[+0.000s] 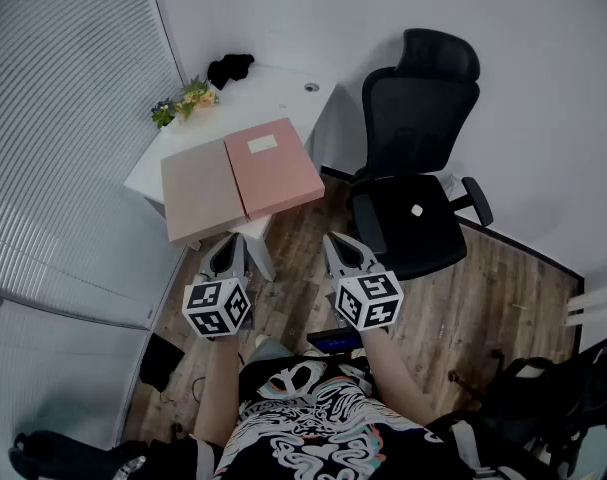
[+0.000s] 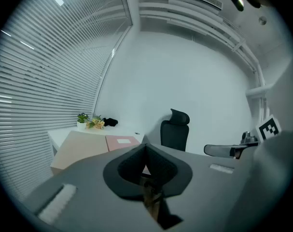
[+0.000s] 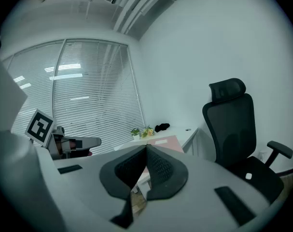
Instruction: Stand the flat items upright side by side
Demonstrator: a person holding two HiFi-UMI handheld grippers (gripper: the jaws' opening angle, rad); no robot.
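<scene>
- Two flat boxes, a beige box [image 1: 201,188] and a pink box [image 1: 276,166], lie flat side by side with edges touching on the one white desk [image 1: 278,93]
- My left gripper [image 1: 227,246]: jaws pressed together, empty, near the desk's front edge
- My right gripper [image 1: 340,246]: jaws pressed together, empty
- One black office chair [image 1: 415,168] right of the desk
- One flower pot [image 1: 188,99] at the desk's far corner

Left flat item [image 1: 201,188] & right flat item [image 1: 275,168] lie side by side, edges touching, on desk's [image 1: 273,93] near end. Flowers [image 1: 188,100] sit at its far-left corner w/ a bundle [image 1: 229,68] just behind. Chair [image 1: 413,158] stands right of desk; left gripper [image 1: 228,243] & right gripper [image 1: 338,245] sit just before desk's near edge.
</scene>
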